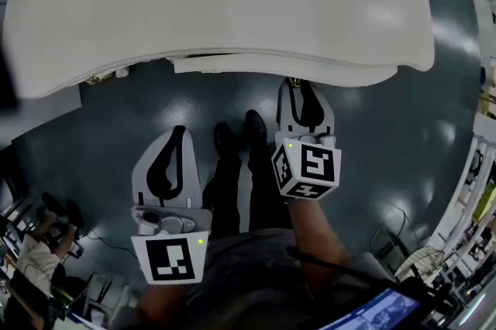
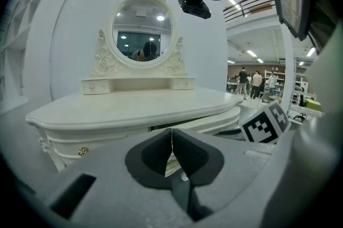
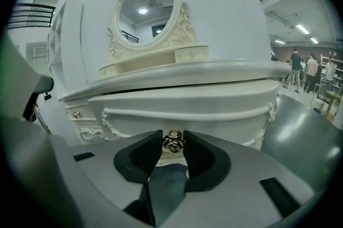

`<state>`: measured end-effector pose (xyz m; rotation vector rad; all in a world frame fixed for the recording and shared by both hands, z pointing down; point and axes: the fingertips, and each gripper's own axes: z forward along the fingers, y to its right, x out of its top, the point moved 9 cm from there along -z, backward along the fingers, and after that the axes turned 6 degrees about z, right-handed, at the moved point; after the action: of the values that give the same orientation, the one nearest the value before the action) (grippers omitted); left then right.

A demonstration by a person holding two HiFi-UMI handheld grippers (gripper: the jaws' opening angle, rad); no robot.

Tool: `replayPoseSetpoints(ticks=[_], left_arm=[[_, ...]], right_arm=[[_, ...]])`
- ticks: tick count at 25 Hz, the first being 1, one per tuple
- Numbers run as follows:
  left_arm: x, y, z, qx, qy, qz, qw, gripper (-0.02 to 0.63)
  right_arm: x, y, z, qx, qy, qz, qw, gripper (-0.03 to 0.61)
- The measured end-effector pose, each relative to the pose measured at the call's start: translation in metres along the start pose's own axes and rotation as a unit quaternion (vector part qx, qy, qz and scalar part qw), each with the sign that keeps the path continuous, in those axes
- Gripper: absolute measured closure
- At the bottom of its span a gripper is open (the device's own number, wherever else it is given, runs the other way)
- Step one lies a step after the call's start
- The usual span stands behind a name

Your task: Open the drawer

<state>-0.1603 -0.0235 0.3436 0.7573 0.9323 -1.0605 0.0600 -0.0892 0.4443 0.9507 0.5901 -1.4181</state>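
Right gripper (image 3: 172,135) clamped on brass knob (image 3: 173,142) of drawer (image 3: 187,106), centre front of white dressing table (image 1: 217,3). Knob visible only in right gripper view; in head view hidden under tabletop, drawer front jutting slightly past near edge. Left gripper (image 2: 171,138) closed on nothing, nearer and left, off the table. Oval mirror (image 2: 142,29) at far side.

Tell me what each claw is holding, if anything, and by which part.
The right claw grips the drawer by its brass knob, a pad on each side. The left claw is shut and empty.
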Motion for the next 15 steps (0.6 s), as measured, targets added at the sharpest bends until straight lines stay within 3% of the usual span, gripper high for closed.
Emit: replayPoseSetpoints(ticks=[15], left_arm=[[-0.002,-0.001,-0.018,-0.024,0.021,0.014,0.9994,0.597]], right_arm=[[-0.018,-0.002,-0.02,-0.002,-0.001,0.004,1.0,0.454]])
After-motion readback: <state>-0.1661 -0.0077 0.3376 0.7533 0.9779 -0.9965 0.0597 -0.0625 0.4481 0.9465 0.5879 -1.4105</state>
